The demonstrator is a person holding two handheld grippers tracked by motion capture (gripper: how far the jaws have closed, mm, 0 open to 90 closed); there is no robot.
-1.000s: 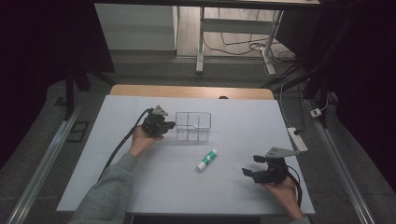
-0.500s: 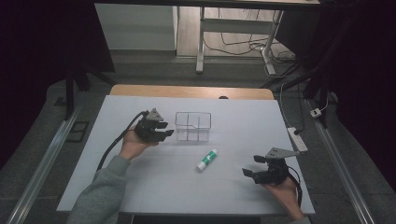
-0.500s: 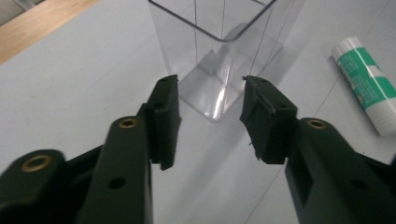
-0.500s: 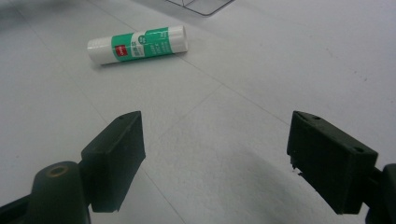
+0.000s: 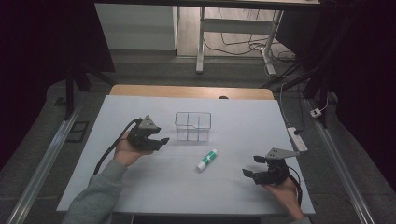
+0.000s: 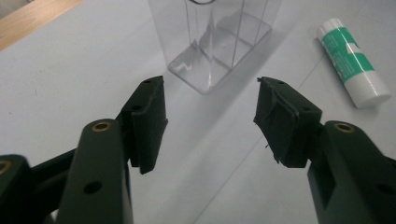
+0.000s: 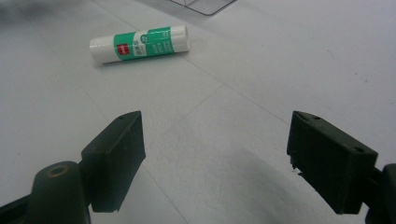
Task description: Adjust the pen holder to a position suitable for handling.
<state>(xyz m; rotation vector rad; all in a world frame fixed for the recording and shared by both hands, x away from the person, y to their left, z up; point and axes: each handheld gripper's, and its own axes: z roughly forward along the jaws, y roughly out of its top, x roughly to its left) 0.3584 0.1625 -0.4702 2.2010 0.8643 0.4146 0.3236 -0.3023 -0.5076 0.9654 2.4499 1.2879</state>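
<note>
On the table (image 5: 140, 186), glue stick (image 5: 207, 160) lies diagonal

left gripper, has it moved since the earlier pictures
Yes. In the high view the left gripper has drawn back leftward from the clear box, which it touched before. Its jaws have just been opening, with nothing between them.

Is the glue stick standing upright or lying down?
Lying down. The glue stick rests on its side on the white table, apart from the clear organizer.
</note>
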